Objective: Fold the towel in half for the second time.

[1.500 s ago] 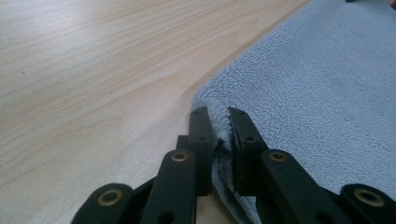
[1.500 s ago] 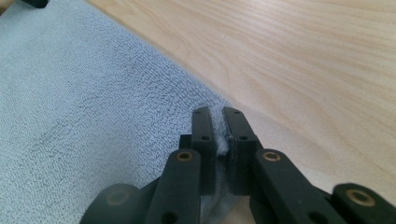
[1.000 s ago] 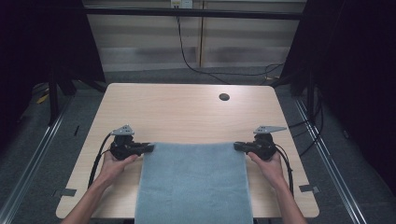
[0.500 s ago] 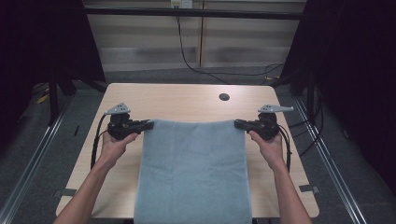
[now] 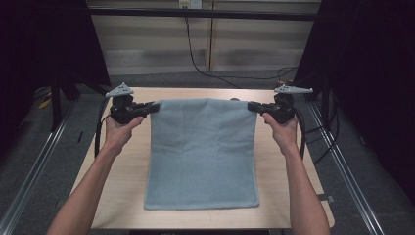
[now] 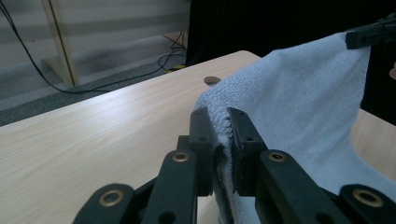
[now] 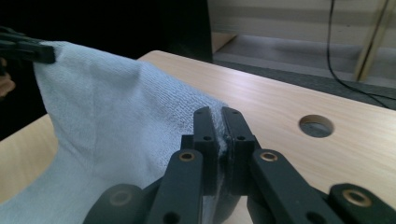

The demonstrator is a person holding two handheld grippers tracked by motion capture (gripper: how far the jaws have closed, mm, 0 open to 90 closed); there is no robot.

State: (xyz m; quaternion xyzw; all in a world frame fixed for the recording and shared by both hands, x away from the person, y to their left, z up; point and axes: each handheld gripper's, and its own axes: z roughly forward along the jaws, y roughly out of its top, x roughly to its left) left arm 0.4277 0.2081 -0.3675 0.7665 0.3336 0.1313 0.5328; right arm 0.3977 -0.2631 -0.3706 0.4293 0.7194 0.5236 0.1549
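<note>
Fingers (image 6: 243, 135) hiding towel (image 5: 203, 147) corners

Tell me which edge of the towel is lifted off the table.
The far edge of the towel, stretched between the left hand-held gripper and right hand-held gripper; the near edge lies flat on the table.

Both forearms are bare, with no sleeves or gloves. The left gripper (image 5: 152, 106) and the right gripper (image 5: 254, 105) are alike: a chunky black body, a pale grey three-cornered plate on top, and a black cable trailing off behind. Up close, each has two flat black jaws on hinged black links, with brass-coloured rivets at the joints and small dark screws set in the pads.
</note>
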